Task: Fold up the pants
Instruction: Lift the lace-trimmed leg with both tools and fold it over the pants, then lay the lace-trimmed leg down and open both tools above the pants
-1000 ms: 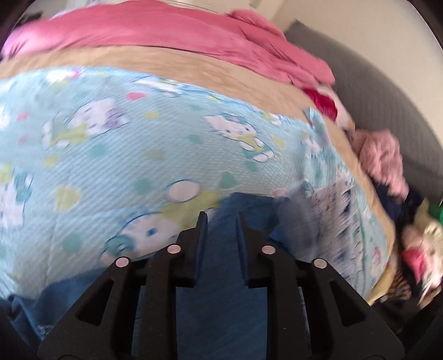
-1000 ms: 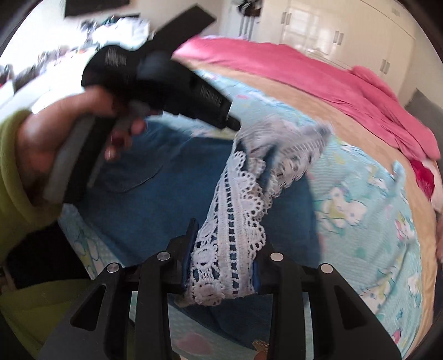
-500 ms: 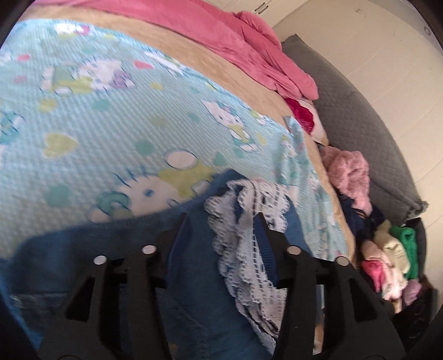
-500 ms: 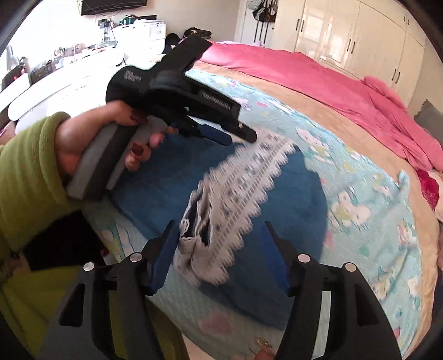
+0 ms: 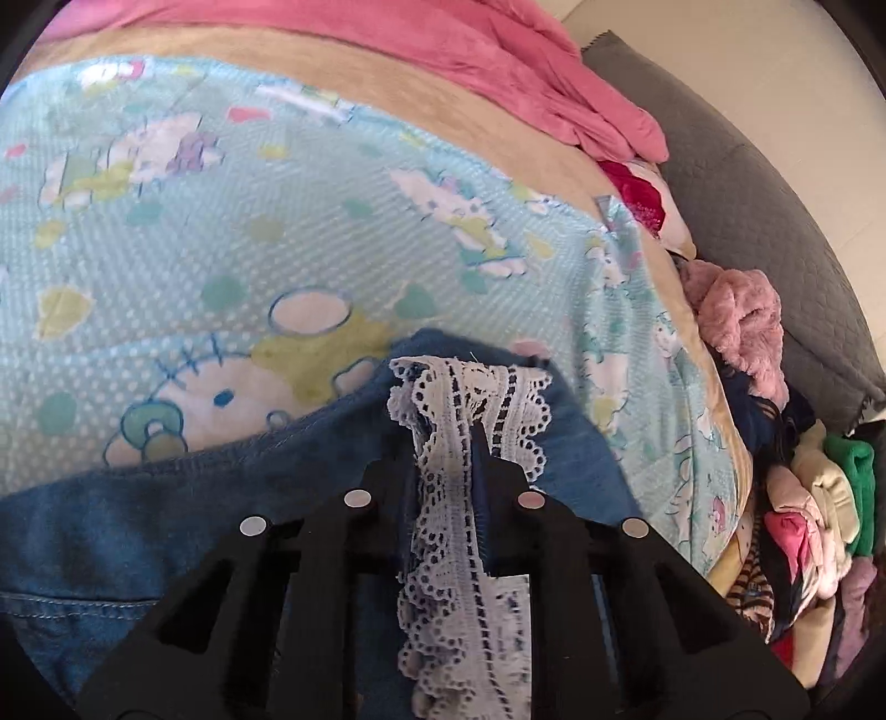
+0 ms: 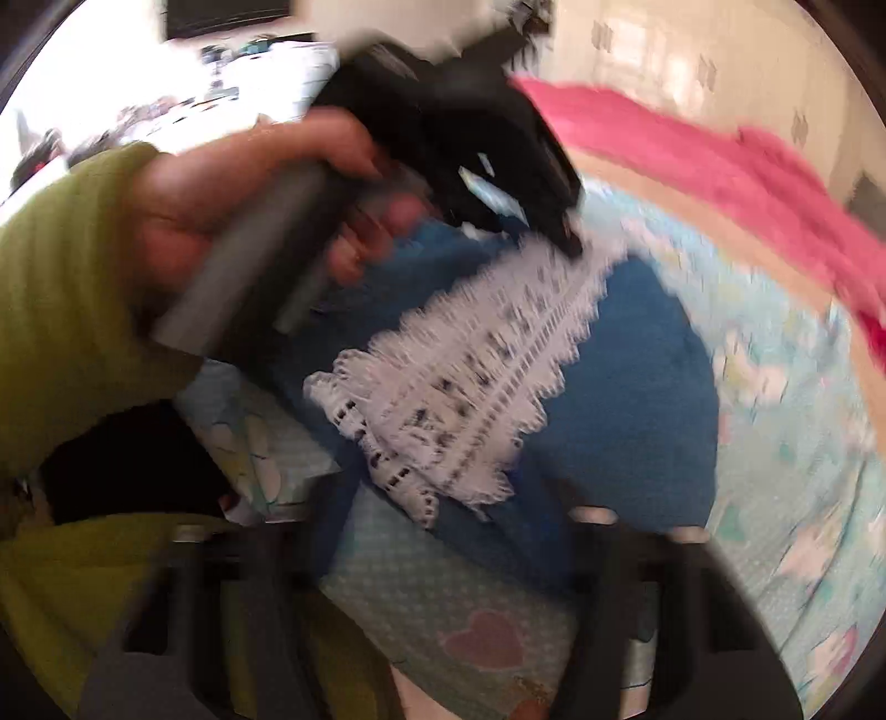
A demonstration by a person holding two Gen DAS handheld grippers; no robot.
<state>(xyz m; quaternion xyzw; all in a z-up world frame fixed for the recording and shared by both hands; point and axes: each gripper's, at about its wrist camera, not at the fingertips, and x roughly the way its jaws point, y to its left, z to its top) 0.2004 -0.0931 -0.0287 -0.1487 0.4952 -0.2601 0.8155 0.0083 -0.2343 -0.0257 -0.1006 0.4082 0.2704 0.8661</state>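
- Nearest us, left gripper (image 5: 449, 443): jaws have just been closing, now clenched on the lace trim (image 5: 470, 410) at the hem of the pants (image 5: 183, 498).
- Right gripper (image 6: 443, 531): picture blurred. Its jaws have just been closing too, with lace and denim between them; we cannot tell whether the pads press.
- Pants lie bunched at the near edge of the bed, on the cartoon blanket (image 5: 221, 249); waistband stitching low left, hem doubled back over the denim.
- We judge the fold barely begun: both ends being gripped, no neat crease laid yet.
- Beyond: pink blanket (image 5: 498, 50) along the far edge; a clothes pile (image 5: 819, 498) off the right edge.
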